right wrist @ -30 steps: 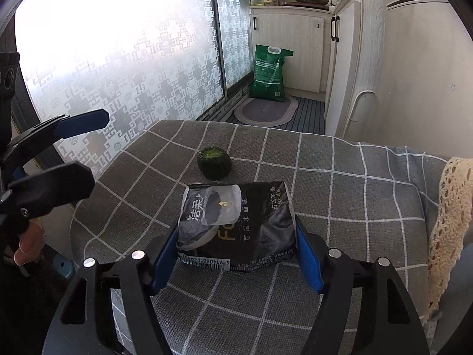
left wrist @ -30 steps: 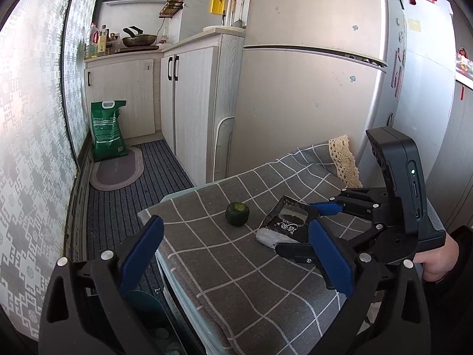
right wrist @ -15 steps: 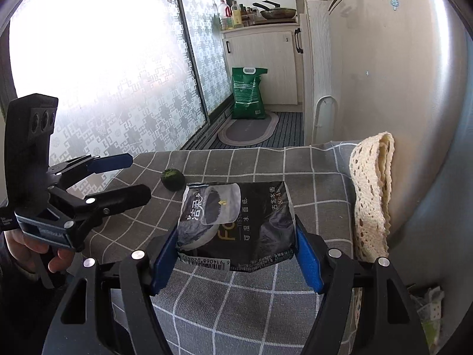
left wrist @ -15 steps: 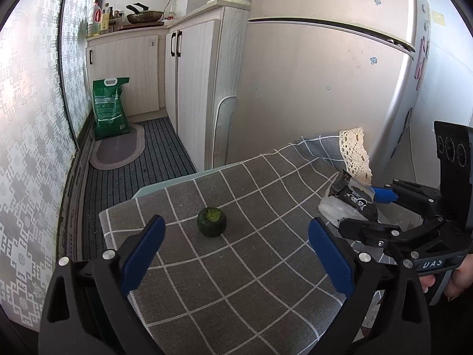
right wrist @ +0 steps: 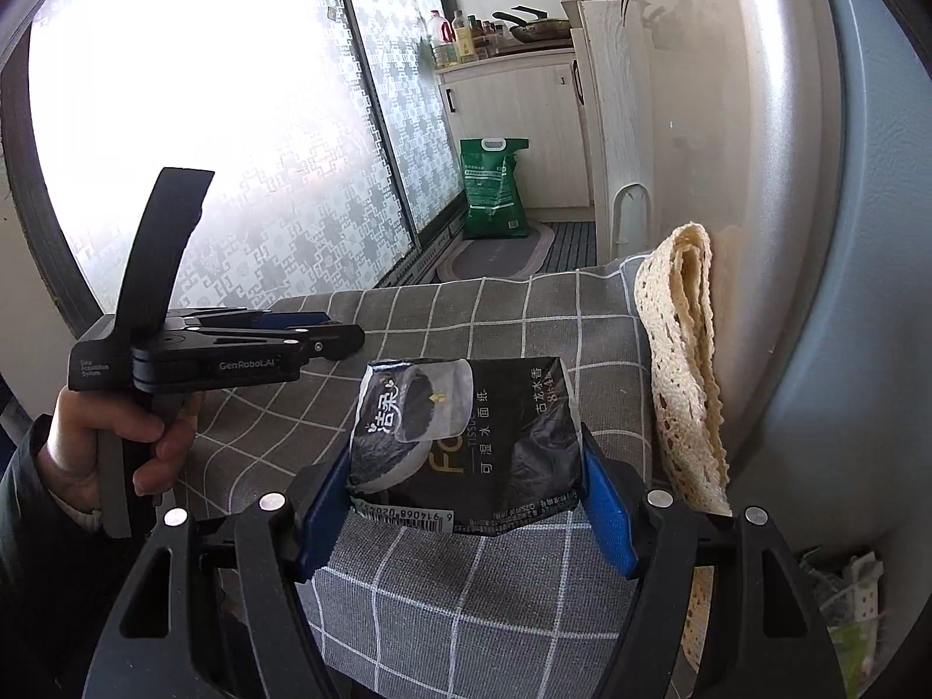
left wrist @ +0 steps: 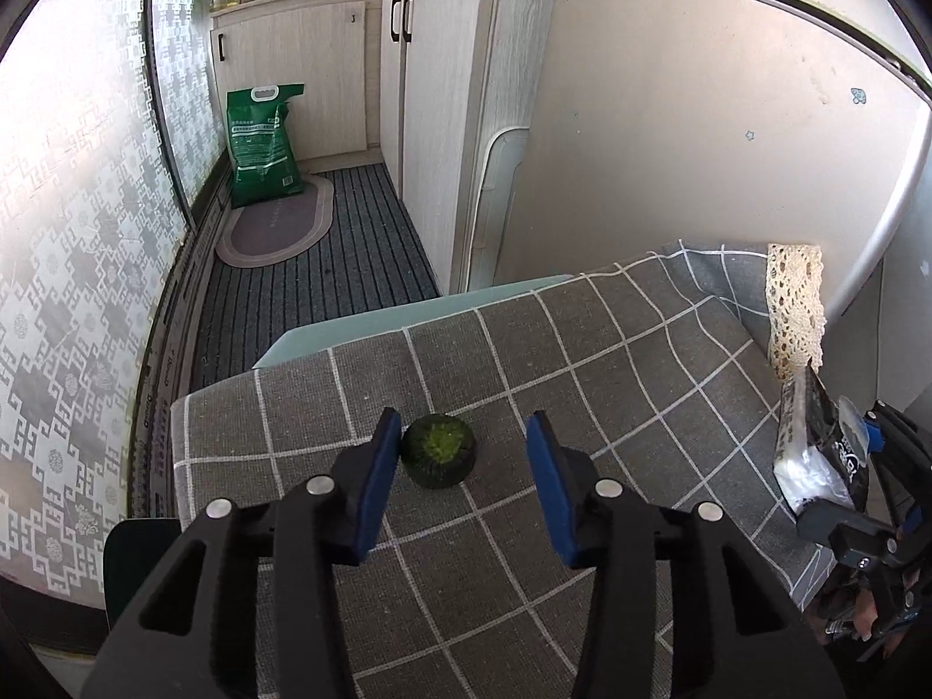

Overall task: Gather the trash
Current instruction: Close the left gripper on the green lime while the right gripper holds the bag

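Trash first: the black wet-wipe pack (right wrist: 466, 437) sits clamped between my right tongs (right wrist: 460, 501), both blue pads pressed against its crumpled sides, and it hangs clear above the checked cloth (right wrist: 466, 600). From the left camera I see that same pack (left wrist: 815, 448) far off to the right of my left tongs (left wrist: 463, 477), level with their tips.

The second piece, a small green round thing (left wrist: 440, 457), maybe a fruit husk, lies on the cloth (left wrist: 611, 361) between the left tongs' pads. The left pad (left wrist: 381, 466) is just beside it, possibly touching; the right pad (left wrist: 547, 483) stands apart from it with cloth showing in the gap. Those jaws are closing, with no grip yet on the green thing.

In the right camera, my left tongs (right wrist: 343, 341) lie to the left of the pack and beyond it, with my hand (right wrist: 116, 448) wrapped round the handle. A folded lace strip (right wrist: 687, 361) stands to the right of the right tongs, leaning on the fridge (right wrist: 786, 204).
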### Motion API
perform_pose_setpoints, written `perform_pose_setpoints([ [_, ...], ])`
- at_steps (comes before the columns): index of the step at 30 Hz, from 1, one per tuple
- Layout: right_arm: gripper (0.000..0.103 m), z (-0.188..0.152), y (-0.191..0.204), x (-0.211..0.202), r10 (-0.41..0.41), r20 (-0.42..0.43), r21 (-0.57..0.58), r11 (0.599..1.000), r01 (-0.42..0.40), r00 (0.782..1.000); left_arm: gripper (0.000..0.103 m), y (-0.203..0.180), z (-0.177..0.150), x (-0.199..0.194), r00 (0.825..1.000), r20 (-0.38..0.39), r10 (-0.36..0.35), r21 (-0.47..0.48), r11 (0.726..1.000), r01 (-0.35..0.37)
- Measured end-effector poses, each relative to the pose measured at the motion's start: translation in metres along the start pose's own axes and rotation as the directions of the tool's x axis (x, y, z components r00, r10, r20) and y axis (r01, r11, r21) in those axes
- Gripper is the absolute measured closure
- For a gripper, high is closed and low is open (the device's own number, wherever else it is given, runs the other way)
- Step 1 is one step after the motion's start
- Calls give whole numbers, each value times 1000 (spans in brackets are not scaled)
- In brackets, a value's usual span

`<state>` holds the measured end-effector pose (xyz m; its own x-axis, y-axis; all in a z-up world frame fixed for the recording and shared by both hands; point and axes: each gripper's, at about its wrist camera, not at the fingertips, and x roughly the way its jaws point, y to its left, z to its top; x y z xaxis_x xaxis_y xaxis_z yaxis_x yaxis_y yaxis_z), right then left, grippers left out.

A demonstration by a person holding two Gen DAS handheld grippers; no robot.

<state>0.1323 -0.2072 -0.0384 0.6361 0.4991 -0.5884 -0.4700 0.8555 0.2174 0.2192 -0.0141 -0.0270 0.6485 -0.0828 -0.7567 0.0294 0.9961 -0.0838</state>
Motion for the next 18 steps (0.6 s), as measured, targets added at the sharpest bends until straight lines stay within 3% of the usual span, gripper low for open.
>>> perform_pose_setpoints([
  [2,32,0,-2,2,3,-4,4,1000,-3,1000,60,1,0,5,1000,-17,23,3,1000,-23],
  [6,32,-3,-3,2,7,-10,6,1000,-7,1000,74,4,-1,9,998,-24,58,-3,998,-59],
  [18,32,5,10,8,18,-8,-8,1000,-18,1000,76,15,-11,-10,1000,24,10,-20,1000,-10],
])
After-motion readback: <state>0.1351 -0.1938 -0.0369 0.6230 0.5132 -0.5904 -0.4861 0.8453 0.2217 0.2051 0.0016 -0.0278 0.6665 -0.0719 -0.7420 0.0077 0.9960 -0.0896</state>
